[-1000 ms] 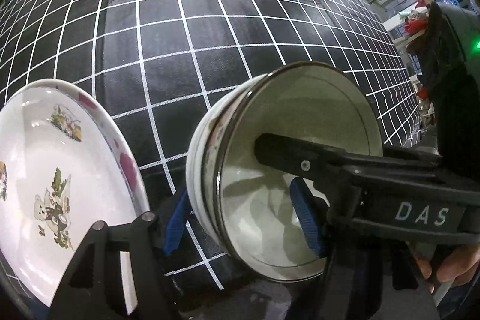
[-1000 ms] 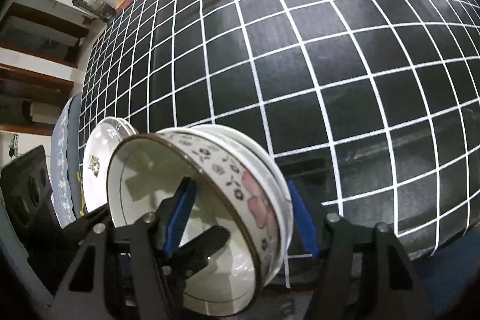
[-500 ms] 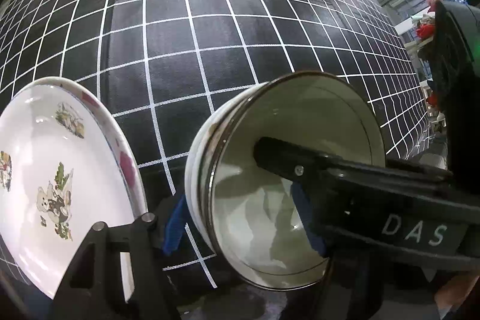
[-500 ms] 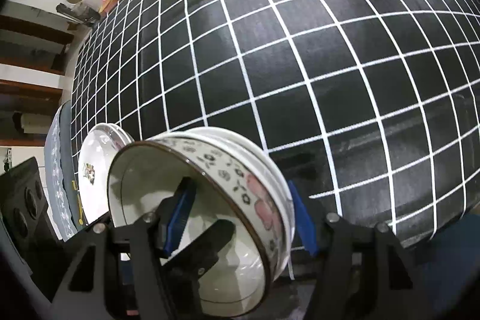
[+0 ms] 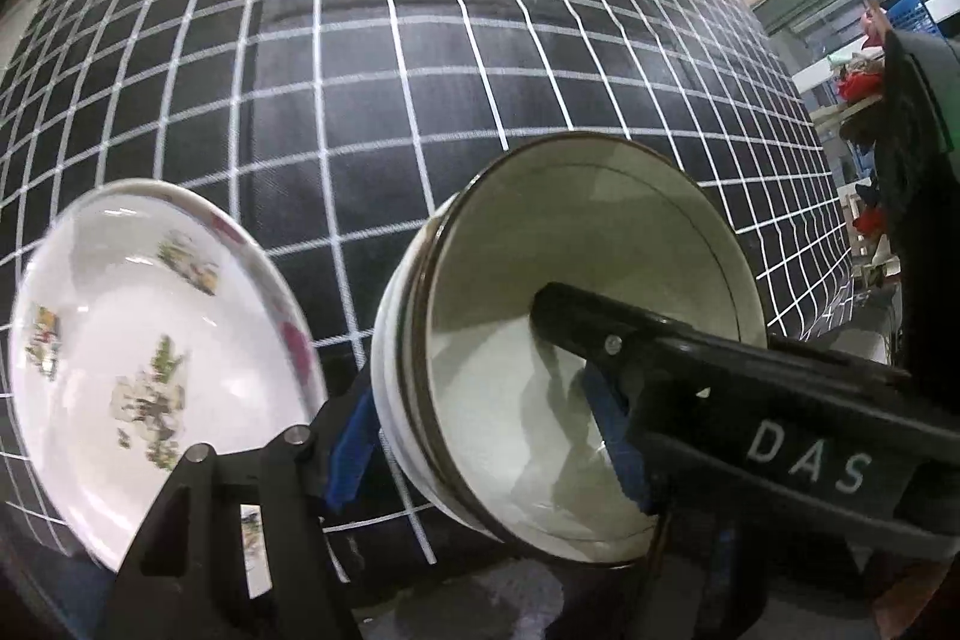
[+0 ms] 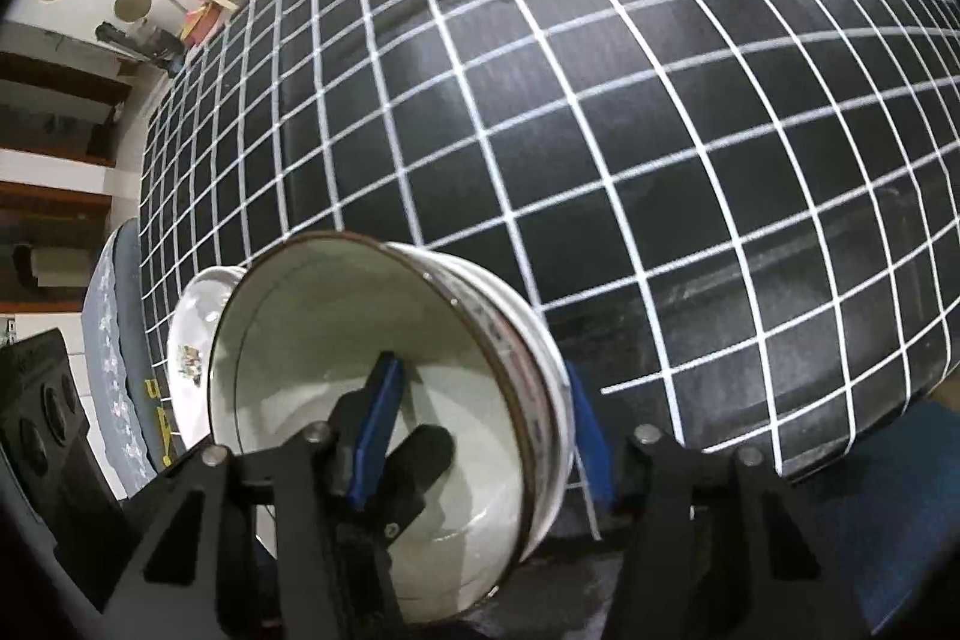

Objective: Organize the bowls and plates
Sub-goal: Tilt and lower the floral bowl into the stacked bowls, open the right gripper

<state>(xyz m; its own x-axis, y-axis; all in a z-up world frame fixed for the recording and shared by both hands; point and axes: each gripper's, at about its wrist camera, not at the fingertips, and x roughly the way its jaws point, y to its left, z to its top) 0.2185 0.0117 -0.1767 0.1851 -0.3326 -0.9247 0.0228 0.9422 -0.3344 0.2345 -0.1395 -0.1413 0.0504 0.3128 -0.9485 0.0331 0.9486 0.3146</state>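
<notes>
Item: stacked bowls point(image 5: 576, 364), tipped on edge above the black grid tablecloth point(image 5: 372, 58). I have both tools on the stack: the left gripper point(image 5: 480, 448) and the right gripper point(image 6: 480, 436) each pinch the wall, one pad inside and one outside, presumably to share the weight. Printed plate point(image 5: 144, 376) sits just beside. Legible lettering: "DAS" on the right tool.

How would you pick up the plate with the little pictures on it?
Probably by its rim: the plate is shallow and wide, too broad to span, but its edge flares upward. Come from the near side, one finger inside and one outside, the way the bowls are held.
</notes>
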